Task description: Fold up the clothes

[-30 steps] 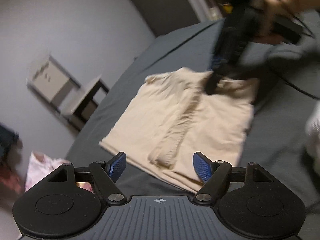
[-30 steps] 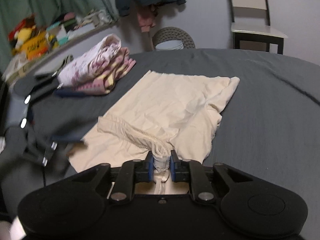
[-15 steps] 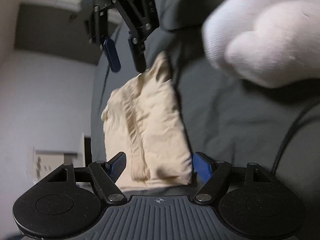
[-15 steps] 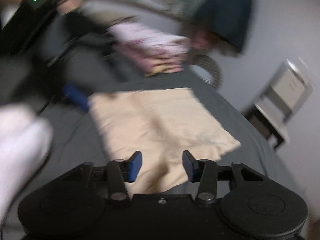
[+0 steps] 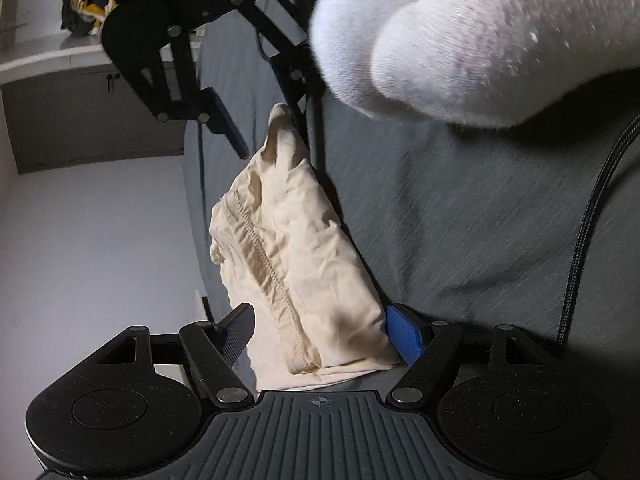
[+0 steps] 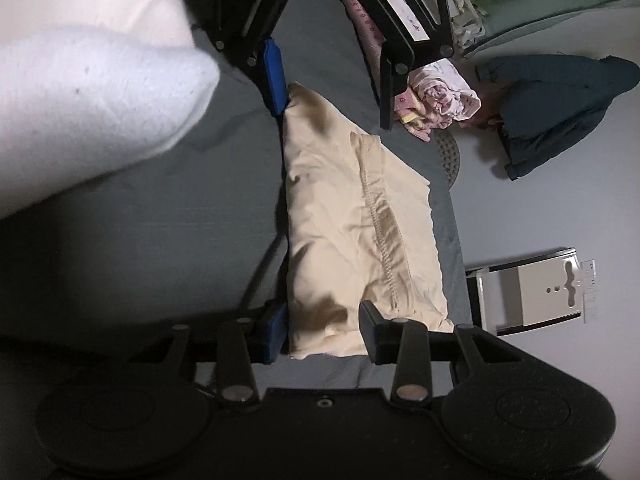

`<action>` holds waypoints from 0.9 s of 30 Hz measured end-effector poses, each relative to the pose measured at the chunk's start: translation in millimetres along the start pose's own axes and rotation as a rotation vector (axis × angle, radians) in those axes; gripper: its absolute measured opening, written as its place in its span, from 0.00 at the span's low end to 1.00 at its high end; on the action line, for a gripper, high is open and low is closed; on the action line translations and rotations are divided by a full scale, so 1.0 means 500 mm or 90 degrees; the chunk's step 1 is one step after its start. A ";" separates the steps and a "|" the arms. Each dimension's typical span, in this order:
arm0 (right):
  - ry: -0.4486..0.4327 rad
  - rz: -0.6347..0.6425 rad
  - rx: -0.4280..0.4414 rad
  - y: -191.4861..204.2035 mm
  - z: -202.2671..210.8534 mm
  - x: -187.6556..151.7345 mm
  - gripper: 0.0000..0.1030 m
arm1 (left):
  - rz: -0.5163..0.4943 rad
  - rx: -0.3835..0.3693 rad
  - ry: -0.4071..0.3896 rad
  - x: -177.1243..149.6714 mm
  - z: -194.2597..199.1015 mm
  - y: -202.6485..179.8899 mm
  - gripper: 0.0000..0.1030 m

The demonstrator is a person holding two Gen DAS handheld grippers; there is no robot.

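Note:
A cream garment (image 5: 304, 248), folded into a narrow strip with its stitched waistband on top, lies on the grey bed sheet (image 5: 460, 220). My left gripper (image 5: 322, 334) is open, its blue pads either side of the strip's near end. At the far end the right gripper (image 5: 264, 120) also stands open. In the right wrist view the same garment (image 6: 344, 216) runs from my open right gripper (image 6: 324, 332) up to the left gripper (image 6: 332, 88). The fabric sits between the fingers at both ends, unpinched.
A person's white-socked foot (image 5: 480, 32) rests on the bed close beside the garment, also seen as the foot (image 6: 88, 80). A black cable (image 5: 588, 232) crosses the sheet. Folded pink floral clothes (image 6: 436, 100), a chair (image 6: 532, 292) and a hanging dark jacket (image 6: 560, 108) lie beyond.
The right gripper let go of the waistband and opened. Both grippers rolled about a quarter turn and now straddle opposite ends of the garment, which is folded narrower.

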State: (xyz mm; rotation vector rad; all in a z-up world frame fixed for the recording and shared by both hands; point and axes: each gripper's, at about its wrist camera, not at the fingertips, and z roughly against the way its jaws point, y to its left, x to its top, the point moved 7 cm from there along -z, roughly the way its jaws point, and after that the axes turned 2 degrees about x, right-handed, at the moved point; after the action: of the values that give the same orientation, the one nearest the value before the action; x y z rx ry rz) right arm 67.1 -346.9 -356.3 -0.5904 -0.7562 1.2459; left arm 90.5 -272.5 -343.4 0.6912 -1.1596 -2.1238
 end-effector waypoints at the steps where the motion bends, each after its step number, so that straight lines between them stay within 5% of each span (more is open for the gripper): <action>1: 0.000 0.011 -0.004 0.001 -0.002 0.001 0.36 | -0.006 0.002 0.001 0.003 -0.001 0.000 0.72; 15: 0.006 0.063 -0.060 0.010 -0.031 0.019 0.37 | -0.059 0.011 0.047 0.031 -0.028 -0.002 0.64; 21: 0.003 0.059 -0.079 0.004 -0.046 0.021 0.38 | -0.076 0.019 0.057 0.050 -0.035 -0.016 0.40; 27: -0.002 0.055 -0.101 -0.003 -0.061 0.026 0.33 | 0.030 -0.037 0.089 0.061 -0.064 0.015 0.07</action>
State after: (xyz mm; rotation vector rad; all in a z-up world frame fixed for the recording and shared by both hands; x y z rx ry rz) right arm 93.7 -334.6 -372.1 -0.7570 -0.8448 1.2745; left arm 93.8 -315.2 -357.0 0.7649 -1.0247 -2.0280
